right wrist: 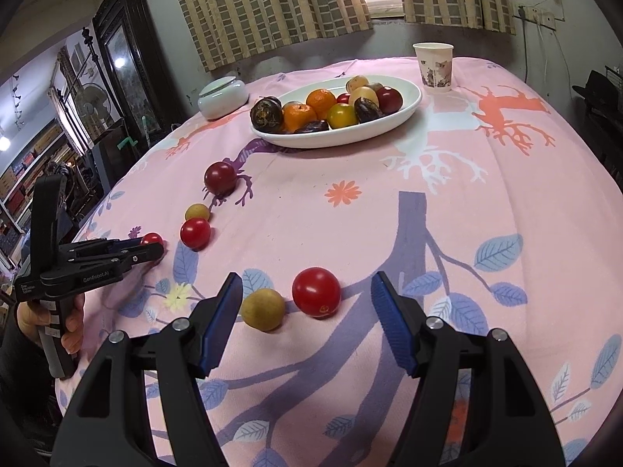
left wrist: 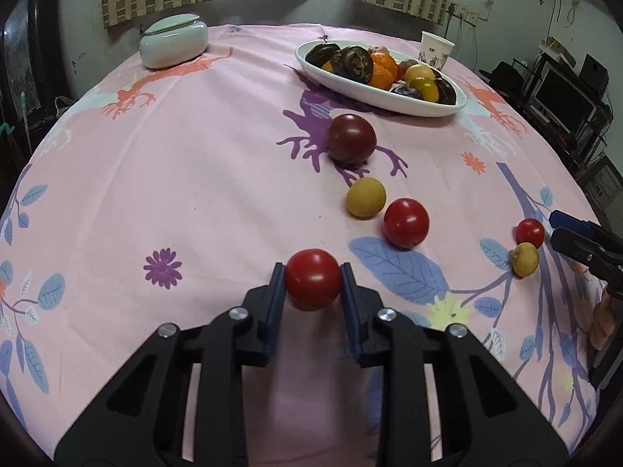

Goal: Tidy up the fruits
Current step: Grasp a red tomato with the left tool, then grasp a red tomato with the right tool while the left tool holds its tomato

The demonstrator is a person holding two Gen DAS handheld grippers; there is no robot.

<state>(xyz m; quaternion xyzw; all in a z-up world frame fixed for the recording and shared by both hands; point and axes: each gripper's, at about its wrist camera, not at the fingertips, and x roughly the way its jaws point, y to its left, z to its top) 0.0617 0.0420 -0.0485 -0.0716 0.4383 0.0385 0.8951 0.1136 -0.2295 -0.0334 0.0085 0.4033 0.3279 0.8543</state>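
Observation:
My left gripper [left wrist: 312, 278] is shut on a red tomato [left wrist: 312, 279], low over the pink tablecloth; it also shows in the right wrist view [right wrist: 150, 248]. My right gripper [right wrist: 305, 301] is open, with a red tomato [right wrist: 316, 292] and a yellow-brown fruit [right wrist: 263, 308] between its fingers on the cloth. Further loose fruits lie in a line: a dark red tomato [left wrist: 350, 138], a yellow fruit [left wrist: 366, 197] and a red tomato [left wrist: 406, 222]. A white oval plate [right wrist: 409, 111] at the far side holds several fruits.
A paper cup [right wrist: 434, 66] stands behind the plate at the far right. A pale lidded jar [left wrist: 173, 41] stands at the far left. The table edge curves close on the right, with shelves and a monitor [left wrist: 564, 97] beyond.

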